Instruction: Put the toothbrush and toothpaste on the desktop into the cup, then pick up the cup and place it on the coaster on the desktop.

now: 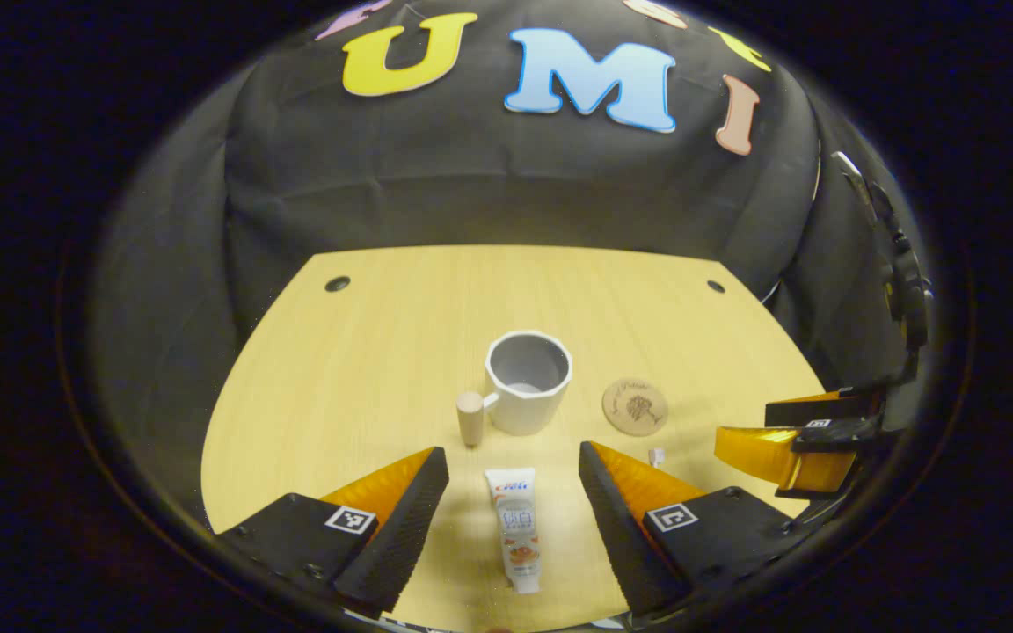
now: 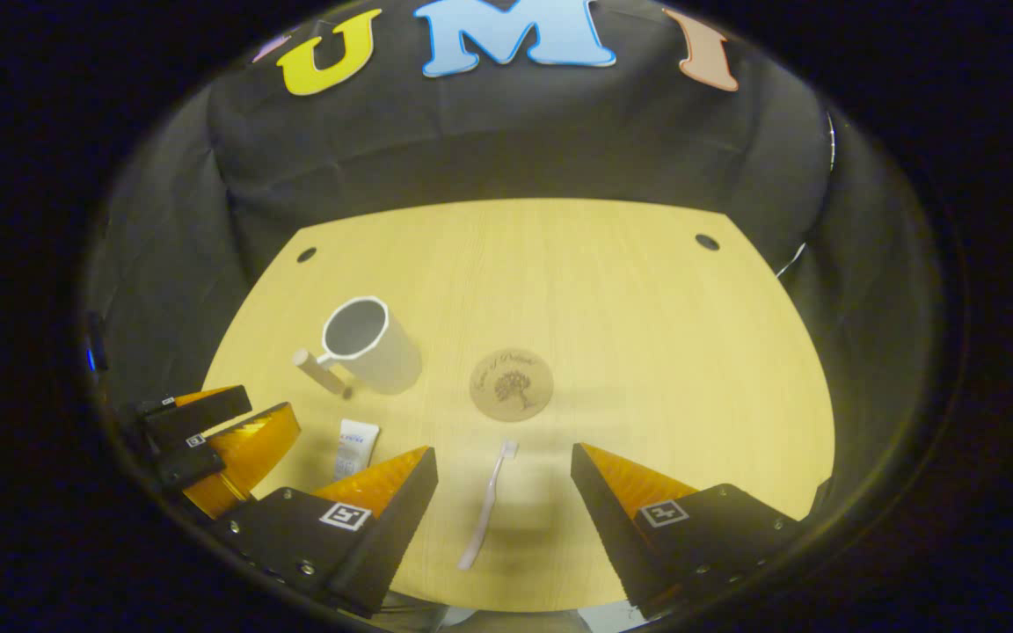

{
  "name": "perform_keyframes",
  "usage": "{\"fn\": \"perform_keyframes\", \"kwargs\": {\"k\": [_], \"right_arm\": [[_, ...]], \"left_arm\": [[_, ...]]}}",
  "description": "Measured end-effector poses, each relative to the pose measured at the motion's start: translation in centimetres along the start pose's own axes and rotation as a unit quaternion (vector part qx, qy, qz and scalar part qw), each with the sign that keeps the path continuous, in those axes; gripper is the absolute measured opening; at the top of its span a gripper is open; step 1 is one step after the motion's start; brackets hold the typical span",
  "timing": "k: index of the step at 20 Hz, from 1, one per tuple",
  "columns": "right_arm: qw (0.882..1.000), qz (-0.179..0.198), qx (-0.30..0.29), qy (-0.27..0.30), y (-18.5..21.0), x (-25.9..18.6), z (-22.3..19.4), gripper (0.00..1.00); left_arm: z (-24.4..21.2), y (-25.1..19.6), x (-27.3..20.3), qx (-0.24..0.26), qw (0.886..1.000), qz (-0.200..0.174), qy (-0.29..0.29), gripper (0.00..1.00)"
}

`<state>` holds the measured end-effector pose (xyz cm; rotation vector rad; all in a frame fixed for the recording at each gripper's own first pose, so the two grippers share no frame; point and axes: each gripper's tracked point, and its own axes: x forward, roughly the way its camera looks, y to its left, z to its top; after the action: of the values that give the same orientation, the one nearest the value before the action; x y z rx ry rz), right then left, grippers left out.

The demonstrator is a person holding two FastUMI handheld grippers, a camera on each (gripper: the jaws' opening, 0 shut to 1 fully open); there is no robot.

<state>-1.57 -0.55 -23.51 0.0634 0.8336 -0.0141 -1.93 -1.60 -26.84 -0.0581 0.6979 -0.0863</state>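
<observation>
Grippers released, we hold the left gripper over the toothpaste and the right gripper over the toothbrush near the counter's front edge, where a shallow pinch could flick either flat item away.

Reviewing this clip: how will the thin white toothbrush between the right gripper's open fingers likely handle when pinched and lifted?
The thin white toothbrush lies flat on the pale wooden desktop, so its low profile probably leaves little to pinch. It looks light and fairly stiff. Its narrow handle may twist or slip between the fingers.
</observation>
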Motion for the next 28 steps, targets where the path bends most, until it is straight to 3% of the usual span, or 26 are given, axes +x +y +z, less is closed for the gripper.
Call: {"fn": "perform_keyframes", "kwargs": {"k": [1, 2, 5, 13, 20, 26, 27, 28], "right_arm": [[1.000, 0.002, 0.002, 0.022, 0.1, 0.7, -0.9, 0.95], [0.999, 0.004, 0.004, 0.041, 0.2, 1.5, -1.8, 0.95], [0.996, 0.007, 0.010, 0.089, 0.4, 3.2, -3.8, 0.95], [0.984, 0.010, 0.008, 0.175, 0.6, 6.4, -8.4, 0.95], [0.980, -0.006, -0.010, 0.197, 0.1, 7.7, -9.6, 0.95], [0.979, -0.029, -0.001, 0.204, -0.3, 8.2, -9.5, 0.95], [0.978, -0.032, -0.007, 0.206, -0.2, 8.1, -9.6, 0.93], [0.978, -0.035, -0.010, 0.205, -0.2, 8.1, -9.5, 0.93]], "left_arm": [[-1.4, 0.1, 0.8, 0.000, 1.000, -0.002, 0.023, 0.92], [-2.9, 0.2, 1.4, -0.002, 0.999, -0.004, 0.053, 1.00], [-6.6, 0.3, 3.4, -0.007, 0.994, -0.007, 0.109, 0.99], [-11.5, 0.6, 5.5, -0.023, 0.983, -0.001, 0.182, 0.95], [-13.8, 0.8, 6.3, -0.030, 0.975, 0.010, 0.222, 1.00], [-14.1, 1.4, 6.7, 0.006, 0.969, 0.038, 0.243, 0.93], [-14.1, 1.3, 6.8, 0.010, 0.969, 0.036, 0.244, 0.87], [-14.1, 1.4, 6.9, 0.008, 0.969, 0.036, 0.244, 0.90]]}}
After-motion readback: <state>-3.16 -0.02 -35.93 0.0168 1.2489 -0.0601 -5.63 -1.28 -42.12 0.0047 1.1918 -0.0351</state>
